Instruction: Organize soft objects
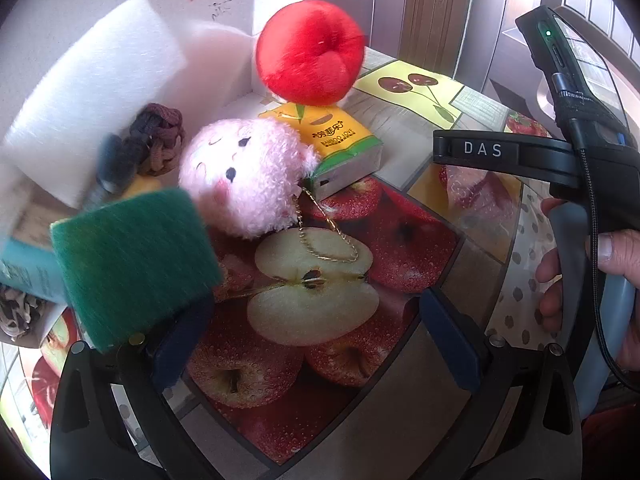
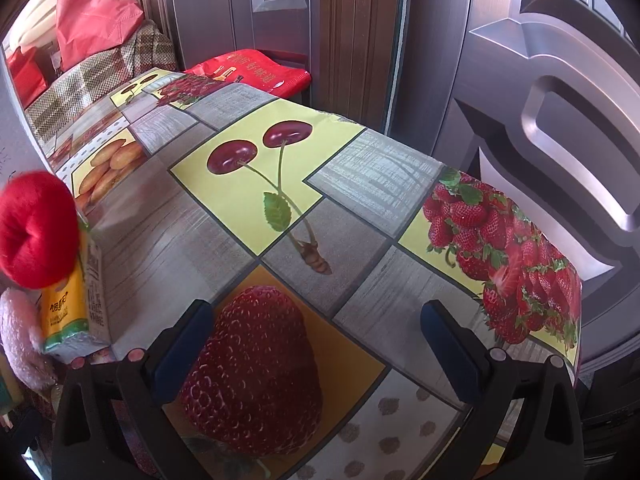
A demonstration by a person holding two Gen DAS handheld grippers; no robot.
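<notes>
In the left wrist view a green scouring sponge [image 1: 132, 268] lies blurred over my left gripper's left finger [image 1: 180, 344]. My left gripper [image 1: 316, 340] is open above the fruit-print tablecloth; I cannot tell whether the sponge touches the pad. A pink plush toy [image 1: 244, 176] with a gold chain [image 1: 328, 236] sits just ahead. A red plush ball [image 1: 310, 52] rests on a yellow tissue pack [image 1: 340, 144]. My right gripper [image 2: 316, 348] is open and empty over a printed strawberry; the red ball [image 2: 36, 228] and tissue pack [image 2: 68, 308] show at its left edge.
White foam blocks [image 1: 92, 92] and a brown knotted cord item [image 1: 156, 140] stand at the back left, a blue pack [image 1: 24, 268] at the far left. The right gripper's body [image 1: 560, 152] and hand are on the right. The table edge [image 2: 576, 320] drops off by a door.
</notes>
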